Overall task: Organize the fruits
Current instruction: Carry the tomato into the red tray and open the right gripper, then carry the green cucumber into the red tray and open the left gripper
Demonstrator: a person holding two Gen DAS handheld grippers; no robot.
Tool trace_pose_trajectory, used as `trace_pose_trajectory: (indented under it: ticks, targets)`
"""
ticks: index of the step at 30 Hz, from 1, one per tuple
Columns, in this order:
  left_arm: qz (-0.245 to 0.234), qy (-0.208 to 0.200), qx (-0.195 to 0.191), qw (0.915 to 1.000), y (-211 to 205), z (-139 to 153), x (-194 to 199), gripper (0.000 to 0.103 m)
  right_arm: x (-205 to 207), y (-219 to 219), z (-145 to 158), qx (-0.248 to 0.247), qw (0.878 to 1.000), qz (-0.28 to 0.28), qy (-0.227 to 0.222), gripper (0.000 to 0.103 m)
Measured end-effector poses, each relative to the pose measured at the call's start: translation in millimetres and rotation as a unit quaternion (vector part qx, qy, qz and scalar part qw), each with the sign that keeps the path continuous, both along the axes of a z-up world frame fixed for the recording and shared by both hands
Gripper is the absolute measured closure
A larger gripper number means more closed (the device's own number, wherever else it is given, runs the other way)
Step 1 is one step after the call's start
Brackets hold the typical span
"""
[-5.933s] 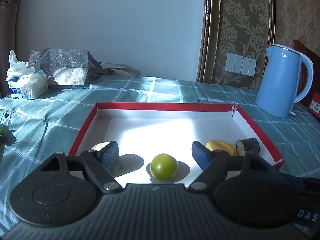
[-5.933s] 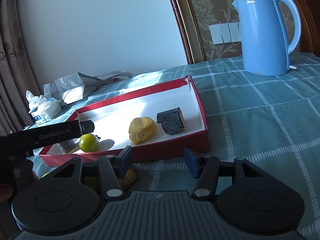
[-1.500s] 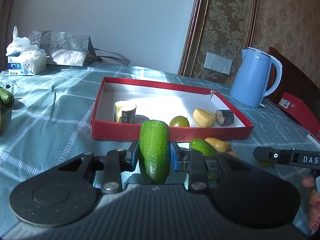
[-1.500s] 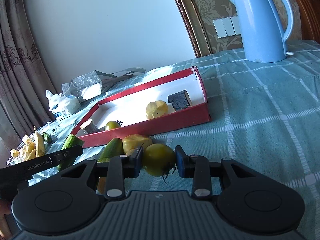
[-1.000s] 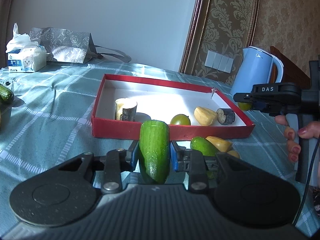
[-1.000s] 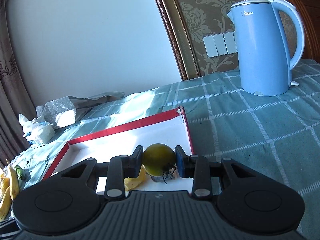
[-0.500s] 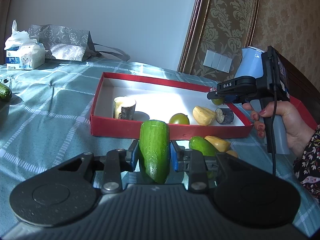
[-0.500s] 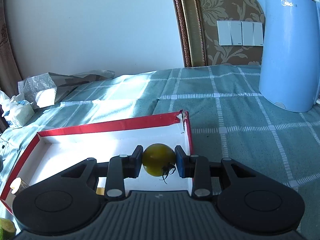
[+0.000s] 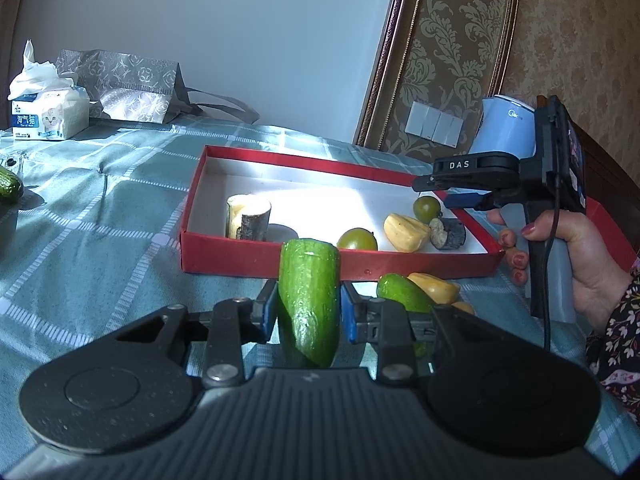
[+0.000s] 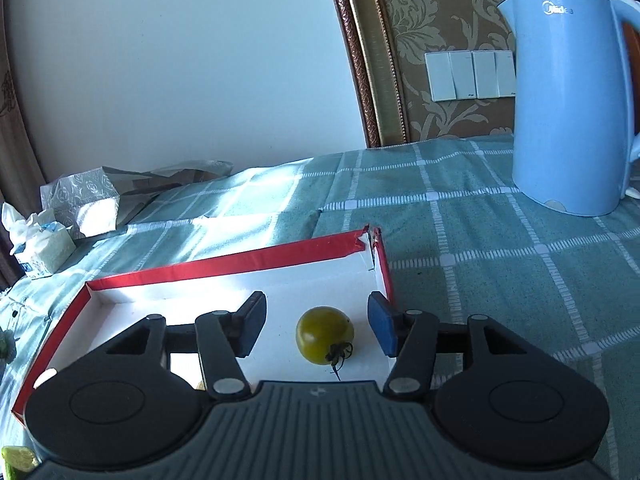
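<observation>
My left gripper (image 9: 308, 314) is shut on a green cucumber piece (image 9: 309, 300), held in front of the red box (image 9: 224, 254). The box holds a cut stem piece (image 9: 248, 222), a green tomato (image 9: 357, 240), a yellow fruit (image 9: 406, 233), a dark chunk (image 9: 448, 234) and a second green tomato (image 9: 427, 208). My right gripper (image 10: 316, 326) is open over the box's right end (image 10: 382, 264), its fingers either side of that tomato (image 10: 325, 334), which lies free on the box floor. It shows in the left wrist view too (image 9: 448, 194).
A green fruit (image 9: 402, 298) and a yellow one (image 9: 434, 290) lie on the checked cloth before the box. A blue kettle (image 10: 568, 96) stands at the back right. A tissue pack (image 9: 48, 114) and a grey bag (image 9: 120, 88) are at the back left. A cucumber (image 9: 8, 186) lies far left.
My right gripper has opened and let the green tomato go inside the box's right end. My left gripper still holds the cucumber piece in the same place.
</observation>
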State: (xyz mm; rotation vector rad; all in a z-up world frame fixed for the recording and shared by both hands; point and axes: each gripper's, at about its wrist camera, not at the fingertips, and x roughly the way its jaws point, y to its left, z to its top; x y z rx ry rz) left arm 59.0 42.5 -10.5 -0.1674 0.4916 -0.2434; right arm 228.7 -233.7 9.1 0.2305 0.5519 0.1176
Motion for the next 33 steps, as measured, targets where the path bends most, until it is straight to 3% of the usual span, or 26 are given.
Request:
trace_pose_trajectory:
  ticks: [4, 8, 11, 13, 16, 24, 29, 31, 33]
  targets:
    - [0.000, -0.002, 0.001, 1.0000, 0, 1, -1, 0.074, -46, -6, 10, 0.015, 0.998, -0.016, -0.056, 0.047]
    - [-0.001, -0.008, 0.001, 1.0000, -1, 1, -2, 0.074, -97, -2, 17, 0.022, 0.995, -0.013, -0.101, 0.038]
    - [-0.002, -0.013, 0.004, 0.9999, -2, 2, -3, 0.074, -127, 5, 16, 0.047, 0.991, 0.021, -0.127, 0.033]
    - [-0.002, -0.017, 0.004, 0.9998, -2, 2, -5, 0.074, -139, 7, 8, 0.077, 0.984, 0.073, -0.144, 0.032]
    - [-0.001, -0.015, 0.003, 0.9999, -2, 2, -4, 0.074, -138, 21, -1, 0.067, 0.986, 0.118, -0.102, 0.031]
    - [0.002, -0.006, 0.000, 1.0000, -3, 1, 0, 0.073, -134, 29, -16, 0.028, 0.995, 0.091, -0.011, 0.031]
    - [0.009, -0.015, 0.052, 0.9985, -22, 4, -3, 0.074, -137, 26, -15, 0.034, 0.995, 0.092, -0.015, 0.032]
    - [0.012, 0.003, 0.048, 0.9988, -29, 9, -1, 0.073, -137, 28, -14, 0.035, 0.995, 0.097, -0.016, 0.032]
    - [0.016, 0.027, 0.046, 0.9984, -35, 13, 4, 0.066, -136, 28, -15, 0.039, 0.994, 0.101, -0.011, 0.032]
